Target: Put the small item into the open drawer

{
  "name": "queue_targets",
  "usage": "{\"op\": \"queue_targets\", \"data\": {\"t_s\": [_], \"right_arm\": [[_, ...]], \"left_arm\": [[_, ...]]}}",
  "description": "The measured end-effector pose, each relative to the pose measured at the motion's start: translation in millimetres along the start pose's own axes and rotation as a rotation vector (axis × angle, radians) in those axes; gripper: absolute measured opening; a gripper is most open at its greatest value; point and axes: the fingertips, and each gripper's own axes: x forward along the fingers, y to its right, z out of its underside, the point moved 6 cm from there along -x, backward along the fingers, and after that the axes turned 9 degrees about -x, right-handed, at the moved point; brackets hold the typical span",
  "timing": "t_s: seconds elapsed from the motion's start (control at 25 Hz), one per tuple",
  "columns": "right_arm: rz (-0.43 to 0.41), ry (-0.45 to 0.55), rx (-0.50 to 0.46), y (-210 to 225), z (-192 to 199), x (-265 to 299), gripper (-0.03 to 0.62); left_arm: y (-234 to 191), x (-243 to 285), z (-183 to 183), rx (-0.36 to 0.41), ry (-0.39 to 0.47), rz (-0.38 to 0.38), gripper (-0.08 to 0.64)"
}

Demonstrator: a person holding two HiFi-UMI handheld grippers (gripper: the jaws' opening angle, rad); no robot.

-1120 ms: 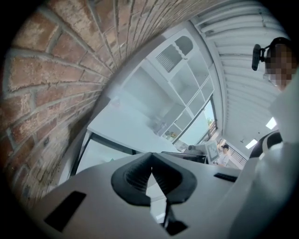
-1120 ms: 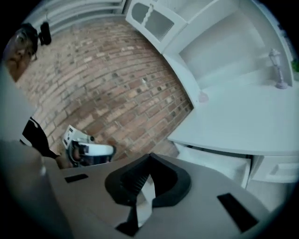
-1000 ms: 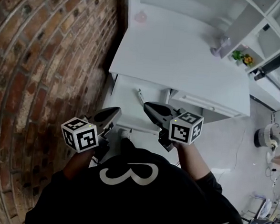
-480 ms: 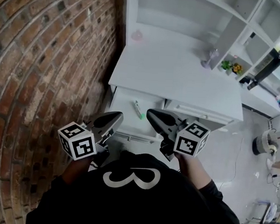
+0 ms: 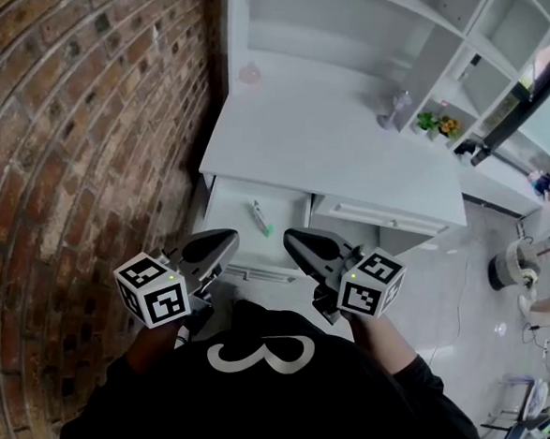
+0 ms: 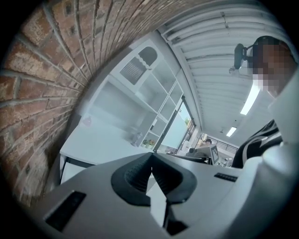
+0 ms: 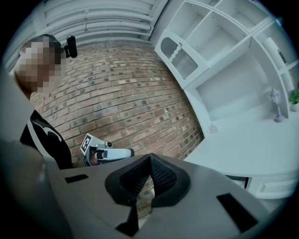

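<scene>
The small item (image 5: 260, 218), a slim stick w/ a green tip, lies slanted on the white floor of the open drawer (image 5: 227, 227), toward its right side. That drawer juts out from under the left end of the white tabletop (image 5: 327, 147), right beside the brick wall (image 5: 85, 116). Your left hand-held gripper (image 5: 223, 240) and right hand-held gripper (image 5: 293, 237) hang over the drawer's front edge, clear of the item, each w/ jaws pressed together & nothing btwn them. At the tabletop's back sit a pink obj (image 5: 250, 73) on the left & a clear glass piece (image 5: 393, 108) on the right.
</scene>
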Motion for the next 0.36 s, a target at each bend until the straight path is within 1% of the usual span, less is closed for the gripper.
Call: {"op": "queue_targets", "data": {"t_s": [0.2, 0.36], "right_arm": [[-0.001, 0.010, -0.010, -1.8, 0.5, -1.2, 0.008], [0.009, 0.014, 0.013, -1.5, 2.7, 0.1, 0.008]], "left_arm": [[-5.7, -4.3, 2.3, -0.019, 0.024, -0.005, 0.002], [-6.0, -4.4, 3.3, -0.025, 0.021, -0.013, 0.002]]}}
